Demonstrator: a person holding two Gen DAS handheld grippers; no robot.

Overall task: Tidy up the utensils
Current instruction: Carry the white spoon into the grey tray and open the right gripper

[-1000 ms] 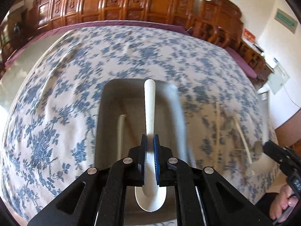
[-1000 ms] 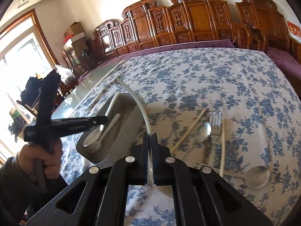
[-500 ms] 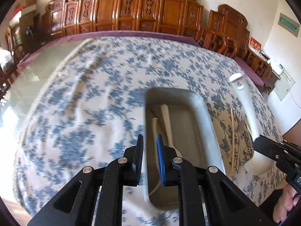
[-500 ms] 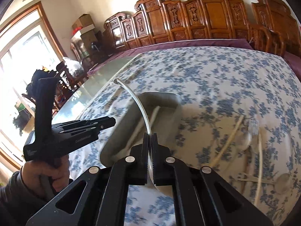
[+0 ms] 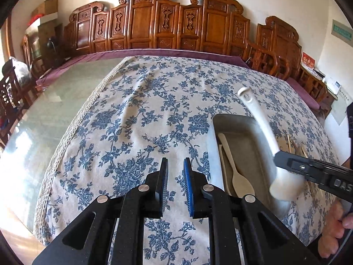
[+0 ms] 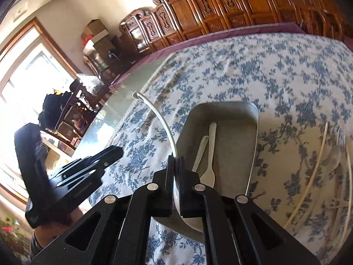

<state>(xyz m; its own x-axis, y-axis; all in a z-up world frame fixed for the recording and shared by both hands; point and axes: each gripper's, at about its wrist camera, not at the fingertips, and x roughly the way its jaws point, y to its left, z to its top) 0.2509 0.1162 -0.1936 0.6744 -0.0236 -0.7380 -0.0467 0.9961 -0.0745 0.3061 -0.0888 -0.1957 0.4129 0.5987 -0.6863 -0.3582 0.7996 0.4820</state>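
left gripper (image 5: 175, 184): jaws apart with nothing between them, hovering over the flowered cloth just left of the tray; in the right wrist view it shows at the left edge (image 6: 110, 154), held by a hand in a dark sleeve.
cloth (image 5: 136, 119): white with blue flowers, spread over the surface; bare glassy surface (image 5: 55, 101) shows past its lace edge on the left.
tray (image 5: 247, 119): grey, shallow, rectangular, lying on the cloth to the right of the left gripper and straight ahead of the right gripper (image 6: 253, 114).
spoons in tray (image 5: 239, 181): two pale spoons lie lengthwise on the tray floor, side by side along its left part, bowls toward the cameras; also seen in the right wrist view (image 6: 208, 161).
ladle (image 5: 262, 128): white, long-handled, held above the tray's right side, handle tip pointing away and up; seen edge-on as a thin curved line in the right wrist view (image 6: 163, 121).
right gripper (image 6: 176, 187): jaws closed narrow on the ladle near its bowl; in the left wrist view it comes in from the right (image 5: 284, 160).
loose utensils (image 6: 324, 145): chopsticks and a blurred fork lie on the cloth right of the tray.
chairs (image 5: 176, 22): carved wooden backs line the far edge of the surface.
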